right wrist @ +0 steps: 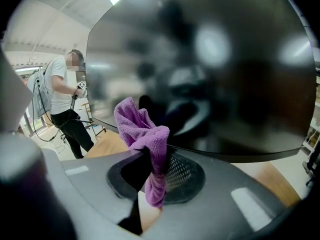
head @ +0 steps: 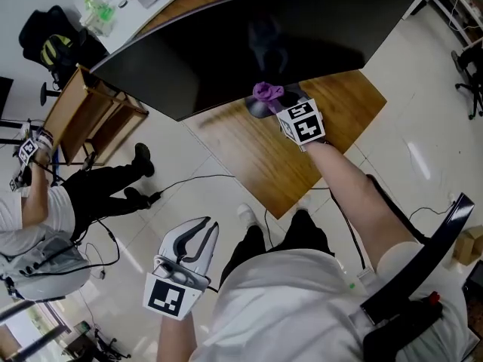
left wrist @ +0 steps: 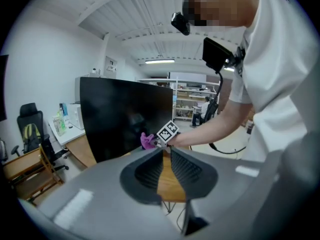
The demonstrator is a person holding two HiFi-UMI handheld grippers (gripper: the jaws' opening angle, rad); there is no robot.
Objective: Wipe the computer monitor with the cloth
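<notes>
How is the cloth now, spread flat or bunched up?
Bunched up. The right hand-held gripper pinches the cloth in a crumpled wad, folds sticking up in front of the monitor.

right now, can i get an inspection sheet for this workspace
surface: wooden desk, bare wood in front of the screen
job's things: monitor dark, standing on the desk; purple cloth held at the screen's lower edge
clutter: small items on the white table; wooden chair
grippers: right gripper shut on the cloth; left gripper shut, empty, held low away from the desk
cables: black cable across the floor
surroundings: second person at left
</notes>
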